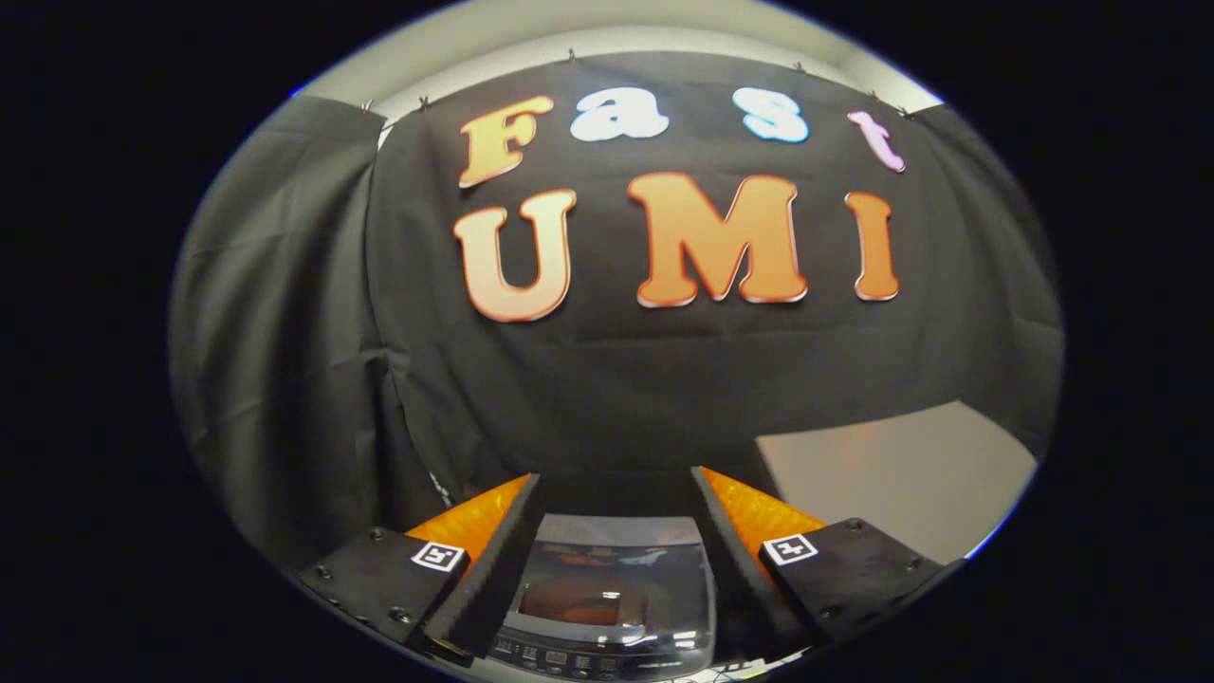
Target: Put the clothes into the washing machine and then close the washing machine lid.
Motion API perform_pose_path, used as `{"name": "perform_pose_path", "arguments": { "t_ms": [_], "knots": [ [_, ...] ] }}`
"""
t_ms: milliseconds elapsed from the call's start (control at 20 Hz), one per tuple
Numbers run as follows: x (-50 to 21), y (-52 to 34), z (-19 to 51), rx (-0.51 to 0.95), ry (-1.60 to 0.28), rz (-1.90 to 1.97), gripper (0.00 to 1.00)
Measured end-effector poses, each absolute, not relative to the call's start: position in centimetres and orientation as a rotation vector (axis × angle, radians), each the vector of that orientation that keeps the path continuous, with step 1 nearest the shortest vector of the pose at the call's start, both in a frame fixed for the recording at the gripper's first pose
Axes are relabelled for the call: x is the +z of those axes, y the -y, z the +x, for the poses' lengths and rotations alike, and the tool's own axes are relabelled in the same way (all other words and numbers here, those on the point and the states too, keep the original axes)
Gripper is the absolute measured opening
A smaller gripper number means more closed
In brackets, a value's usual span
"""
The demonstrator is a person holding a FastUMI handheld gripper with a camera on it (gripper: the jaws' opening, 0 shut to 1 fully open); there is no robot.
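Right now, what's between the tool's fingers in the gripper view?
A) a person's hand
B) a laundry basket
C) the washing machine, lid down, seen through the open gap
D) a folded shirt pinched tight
C: the tool is open, holding nothing, and the washing machine with its glossy closed lid and button row shows below, through the gap between the fingers.

The camera rides on the gripper [616,489] and looks forward along its two fingers [493,550], which spread apart at the bottom of the view; it faces the booth's black cloth wall [664,379] roughly head-on, from some way back and slightly upward; the washing machine [607,598] sits low and near, seen from above between the fingers; a pale table surface [892,474] lies beyond the right finger.
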State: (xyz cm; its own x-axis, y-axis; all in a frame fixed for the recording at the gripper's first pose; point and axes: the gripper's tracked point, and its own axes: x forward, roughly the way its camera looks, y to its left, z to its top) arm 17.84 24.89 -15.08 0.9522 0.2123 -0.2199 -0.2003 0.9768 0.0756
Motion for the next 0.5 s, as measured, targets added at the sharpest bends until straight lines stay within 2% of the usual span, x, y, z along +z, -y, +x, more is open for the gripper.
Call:
{"name": "perform_pose_path", "arguments": {
  "t_ms": [300, 500],
  "knots": [
    [-6.4, -11.1, 11.7, 0.128, -0.102, 0.032, 0.99],
    [-4.3, -2.6, 8.1, 0.106, -0.086, 0.022, 0.99]
  ]
}}
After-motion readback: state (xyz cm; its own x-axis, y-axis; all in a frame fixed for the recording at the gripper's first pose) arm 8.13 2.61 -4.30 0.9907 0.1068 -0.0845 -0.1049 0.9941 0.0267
